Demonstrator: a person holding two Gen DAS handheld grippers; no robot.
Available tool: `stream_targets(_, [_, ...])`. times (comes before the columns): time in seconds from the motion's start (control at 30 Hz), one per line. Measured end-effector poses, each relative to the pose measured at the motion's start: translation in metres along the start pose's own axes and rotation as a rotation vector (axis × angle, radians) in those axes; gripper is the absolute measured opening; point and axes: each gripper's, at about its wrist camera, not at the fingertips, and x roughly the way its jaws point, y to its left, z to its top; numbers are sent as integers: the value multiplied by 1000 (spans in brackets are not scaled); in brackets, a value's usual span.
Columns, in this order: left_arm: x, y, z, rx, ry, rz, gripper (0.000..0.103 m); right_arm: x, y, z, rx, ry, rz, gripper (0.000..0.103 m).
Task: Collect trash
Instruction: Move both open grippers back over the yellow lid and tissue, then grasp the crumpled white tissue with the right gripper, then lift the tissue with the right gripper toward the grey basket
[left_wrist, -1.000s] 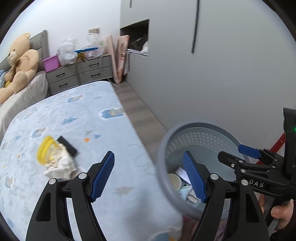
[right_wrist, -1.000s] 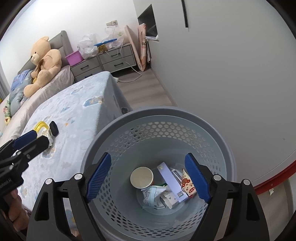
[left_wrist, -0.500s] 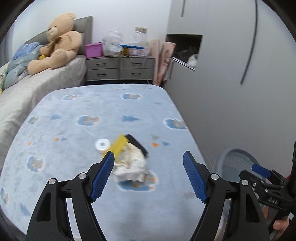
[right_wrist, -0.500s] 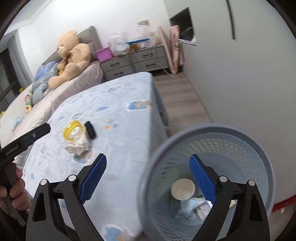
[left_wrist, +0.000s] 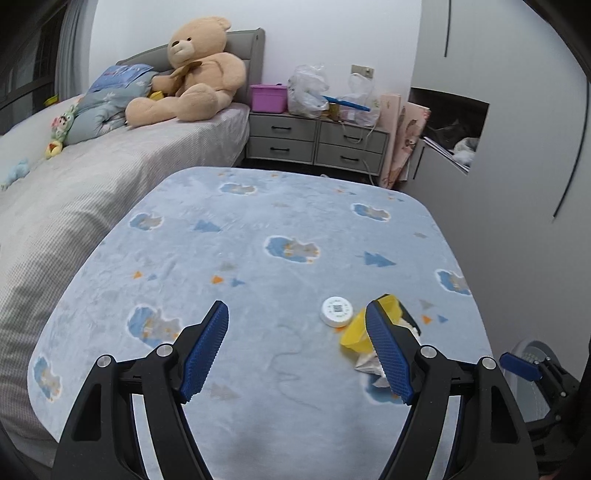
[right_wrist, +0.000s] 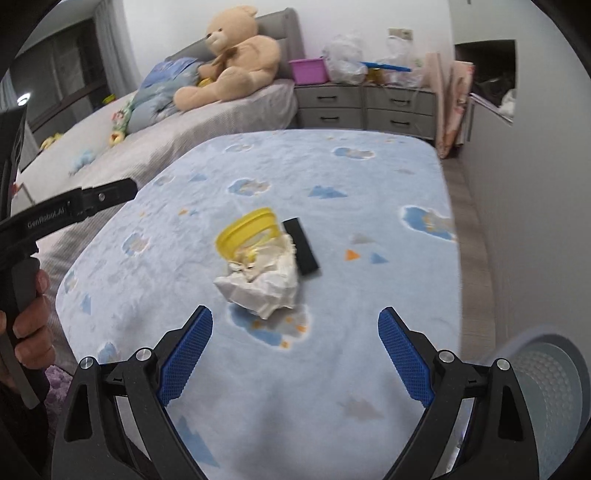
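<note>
On the blue patterned blanket (right_wrist: 369, 192) lie a crumpled white paper wad (right_wrist: 264, 282), a yellow plastic container (right_wrist: 247, 230) and a flat black object (right_wrist: 301, 245). A small white round lid (left_wrist: 336, 311) lies beside the yellow container (left_wrist: 354, 332) in the left wrist view. My right gripper (right_wrist: 295, 354) is open and empty, just in front of the paper wad. My left gripper (left_wrist: 297, 347) is open and empty above the blanket, its right finger overlapping the trash pile. The grey perforated trash basket (right_wrist: 550, 376) stands at the lower right.
A grey bed (left_wrist: 110, 173) with a large teddy bear (left_wrist: 192, 74) and soft toys lies to the left. Grey drawers (left_wrist: 317, 142) with bags and a purple box stand at the back. A grey cupboard wall (left_wrist: 517, 184) runs along the right.
Both grippers swung left, away from the trash basket and over the blanket. The basket slid from the centre of the right wrist view to its lower right corner. The trash pile came closer.
</note>
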Motion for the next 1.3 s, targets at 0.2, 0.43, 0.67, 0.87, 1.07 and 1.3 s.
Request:
stream_targets(0.2, [9,10,-2,-24,6,42,73,36,19,9,-45,42,25,89])
stream_targets(0.43, [19,11,-3,-30,27,61,73,74,26,19,-75,102,16,89])
stream_targets(0.67, [24,6,-3,-11,31,68,73,95,32,22,-103,128,-15,76])
stream_targets(0.87, [28,6,-5,-8,42,72,73,93,35,18,-118,125,-10,65])
stream_targets(1.07, [28,5,-6,-2,49,57,73,71,28,6,-92,132,16,62])
stream_targets(1.3, [27,-13,-11,40,59,22,73,40,10,-12,-50,121,-13,62])
